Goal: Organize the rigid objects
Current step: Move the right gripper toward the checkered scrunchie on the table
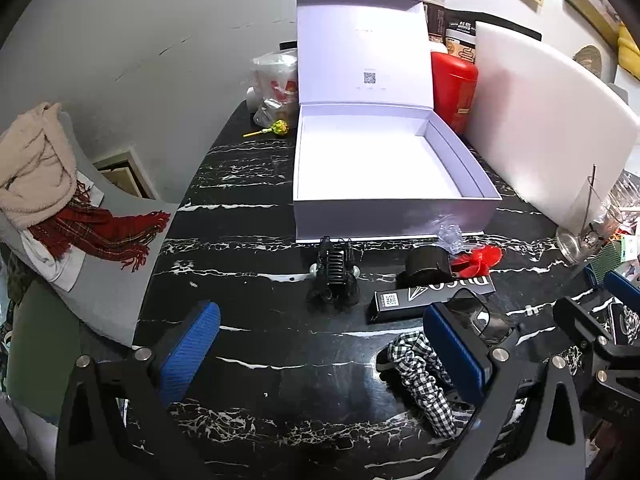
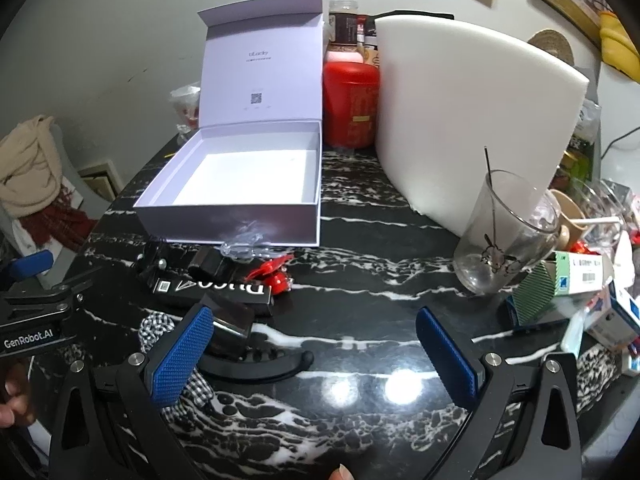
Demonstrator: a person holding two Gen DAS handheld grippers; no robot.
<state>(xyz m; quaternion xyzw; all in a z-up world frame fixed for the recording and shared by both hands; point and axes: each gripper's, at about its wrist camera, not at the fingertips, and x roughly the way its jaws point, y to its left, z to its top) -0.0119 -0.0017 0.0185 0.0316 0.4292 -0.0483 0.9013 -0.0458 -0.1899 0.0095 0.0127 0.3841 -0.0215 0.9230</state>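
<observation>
Since the white box [image 1: 384, 168] sits lid-up and empty on the tabletop [image 1: 260, 340], sorting looks not yet begun. Rigid items lie loose just in front of it: black clip [image 1: 335, 276], dark roll [image 1: 427, 261], red fan piece [image 1: 482, 259], long black carton [image 1: 424, 294], sunglasses [image 2: 240, 332]. Left tongs [image 1: 320, 354] and right tongs [image 2: 316, 354] both spread wide, gripping nothing.

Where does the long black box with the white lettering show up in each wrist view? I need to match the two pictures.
Left wrist: the long black box lies right of centre, just ahead of the left gripper.
Right wrist: it lies left of centre, beyond the right gripper.
Shared landmark: the open white box behind it.
</observation>
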